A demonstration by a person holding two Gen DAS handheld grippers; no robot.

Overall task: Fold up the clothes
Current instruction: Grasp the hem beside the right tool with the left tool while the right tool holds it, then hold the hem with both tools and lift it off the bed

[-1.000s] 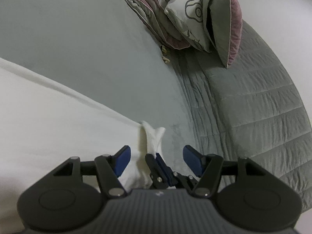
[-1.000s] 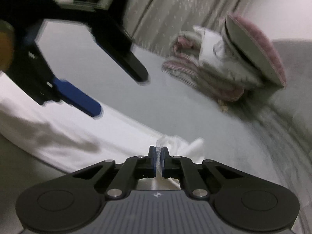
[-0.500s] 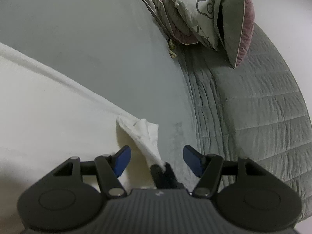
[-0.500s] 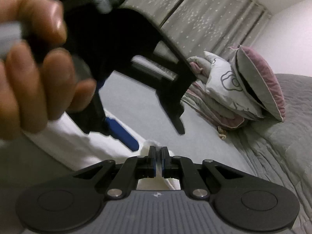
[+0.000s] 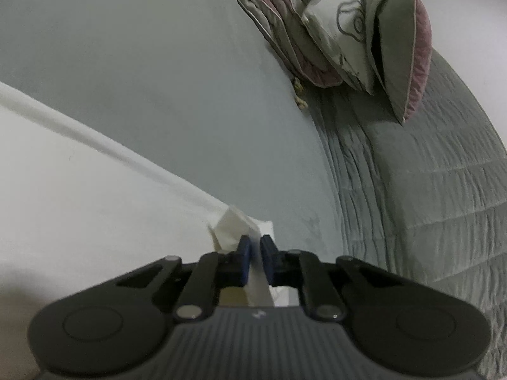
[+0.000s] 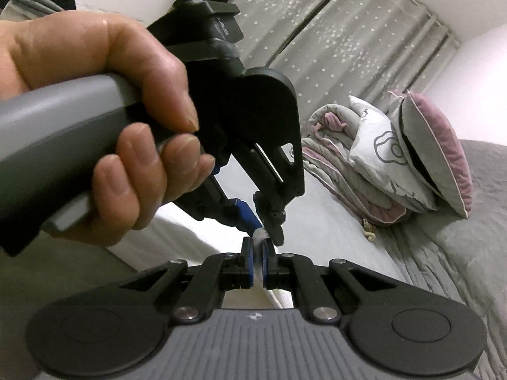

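**Both tongs on one corner of the white cloth**

Left tongs point(image 5: 256, 247): blue pads drawn together on a bunched corner of the white cloth point(image 5: 95, 209). A strip of it runs back between the pads toward the tool body. Clamped, as far as I can see.

Right tongs point(image 6: 257, 248): pads close together with a tuft of white pinched between them. Clamped on the same cloth. My left hand point(image 6: 107, 133) and its tool fill the right wrist view, tips touching or nearly touching my right tips. So both grips sit on one corner, tip to tip; neither is nearer than the other.

Cloth lies on the bed point(image 5: 158, 79), spread out to my left and toward me. Its far hem runs as a long straight edge from upper left down to the pinched corner. Bulk of the fabric is left of both tongs; bare sheet lies ahead and right.

Grey quilt point(image 5: 427, 190) is further right, pillows point(image 5: 348, 31) stacked at the far end, well apart from the cloth.

Judgement: this double pinch fits either a handover of the corner or a shared lift. Which one, I can't settle. Any carry must run along or across that long hem, leftward over the cloth.

How many layers the cloth has: cannot tell.
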